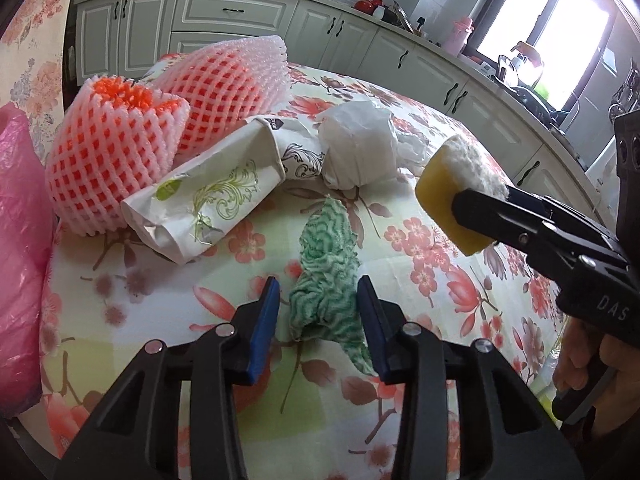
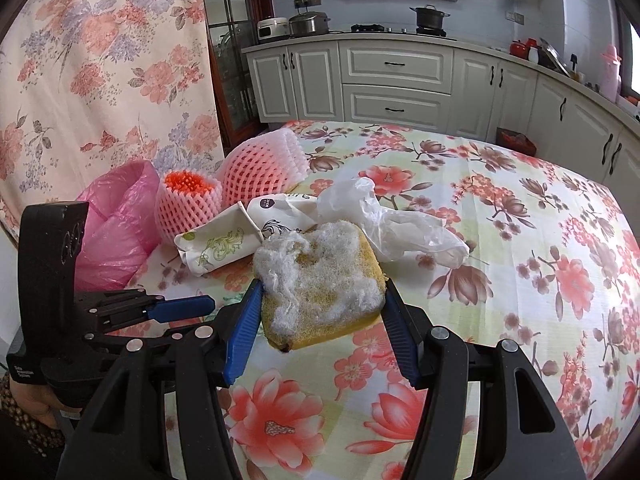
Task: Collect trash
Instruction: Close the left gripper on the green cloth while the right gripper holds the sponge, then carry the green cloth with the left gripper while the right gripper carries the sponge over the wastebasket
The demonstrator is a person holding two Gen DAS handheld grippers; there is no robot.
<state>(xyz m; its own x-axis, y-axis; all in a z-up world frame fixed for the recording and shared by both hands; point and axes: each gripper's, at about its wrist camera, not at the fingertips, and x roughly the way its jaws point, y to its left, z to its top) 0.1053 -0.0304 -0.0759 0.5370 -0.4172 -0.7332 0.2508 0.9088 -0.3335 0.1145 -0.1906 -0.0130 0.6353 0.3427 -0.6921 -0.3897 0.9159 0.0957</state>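
Observation:
My right gripper (image 2: 322, 292) is shut on a worn yellow sponge (image 2: 320, 284) with a frayed white top and holds it above the table; it also shows in the left wrist view (image 1: 452, 196). My left gripper (image 1: 318, 312) is open, its blue pads either side of a green and white rag (image 1: 326, 276) lying on the flowered tablecloth (image 1: 440, 264). Beyond lie crushed paper cups (image 1: 204, 200), a crumpled white plastic bag (image 1: 360, 144) and two pink foam fruit nets (image 1: 116, 152). A pink plastic bag (image 1: 20, 240) stands at the left.
Kitchen cabinets (image 2: 396, 80) and a counter with pots run behind the table. A flowered curtain (image 2: 100, 80) hangs at the left. The left gripper shows at the lower left of the right wrist view (image 2: 184, 306).

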